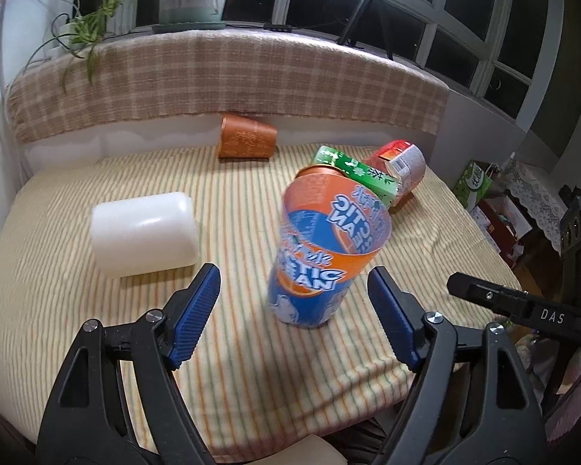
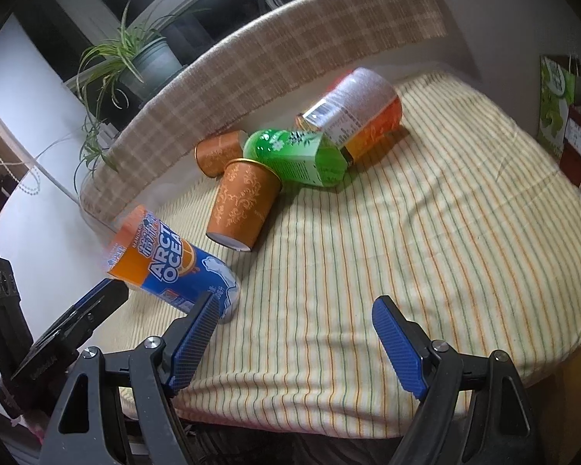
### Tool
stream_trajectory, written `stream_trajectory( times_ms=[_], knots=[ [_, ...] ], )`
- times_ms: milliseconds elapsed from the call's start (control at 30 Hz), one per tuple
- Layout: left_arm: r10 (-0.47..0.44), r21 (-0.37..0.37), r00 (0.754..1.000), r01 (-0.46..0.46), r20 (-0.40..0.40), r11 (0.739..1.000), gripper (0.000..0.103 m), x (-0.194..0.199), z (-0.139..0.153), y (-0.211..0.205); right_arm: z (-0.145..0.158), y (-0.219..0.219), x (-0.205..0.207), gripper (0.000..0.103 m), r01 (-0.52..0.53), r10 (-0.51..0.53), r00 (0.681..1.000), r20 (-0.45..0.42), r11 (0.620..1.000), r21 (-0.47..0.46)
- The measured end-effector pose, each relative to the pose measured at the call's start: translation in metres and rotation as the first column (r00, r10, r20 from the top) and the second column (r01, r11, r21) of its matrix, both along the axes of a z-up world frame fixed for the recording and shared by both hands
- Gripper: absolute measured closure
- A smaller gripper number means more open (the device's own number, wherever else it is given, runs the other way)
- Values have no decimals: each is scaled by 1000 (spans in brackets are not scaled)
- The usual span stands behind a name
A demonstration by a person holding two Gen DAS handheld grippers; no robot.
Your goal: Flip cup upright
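An orange and blue "Arctic Ocean" cup (image 1: 321, 255) stands mouth up on the striped cloth, slightly tilted and blurred. It sits just ahead of my left gripper (image 1: 294, 306), which is open with the cup free between and beyond its blue pads. In the right wrist view the same cup (image 2: 170, 267) shows at the left, leaning, by the left pad. My right gripper (image 2: 296, 333) is open and empty over bare cloth.
A white cup (image 1: 143, 232) lies on its side at left. An orange patterned cup (image 1: 248, 137) lies at the back. An upright orange cup (image 2: 244, 205), a green cup (image 2: 298, 159) and a red-orange labelled cup (image 2: 360, 112) cluster at the right. The table's front edge is near.
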State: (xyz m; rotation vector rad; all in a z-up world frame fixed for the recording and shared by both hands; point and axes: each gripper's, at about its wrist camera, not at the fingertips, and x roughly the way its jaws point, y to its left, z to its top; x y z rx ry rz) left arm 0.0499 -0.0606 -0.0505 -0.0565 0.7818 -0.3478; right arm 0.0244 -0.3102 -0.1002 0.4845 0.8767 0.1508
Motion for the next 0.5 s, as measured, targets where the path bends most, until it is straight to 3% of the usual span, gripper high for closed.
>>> stream_trajectory(
  times_ms=[333,400,500],
  knots=[
    [84,14,991,-86,104,996,21,-18,20,26,24,19,-3,17,4,13,994,112,989,-150],
    [107,6,985,-109,134,994,11,-21,25,32,29,22,-4,17,6,17,991,131,985,-173],
    [143,4,973,-147,183,989,9,-26,32,40,33,27,-6,15,13,21,987,162,979,-204]
  ],
)
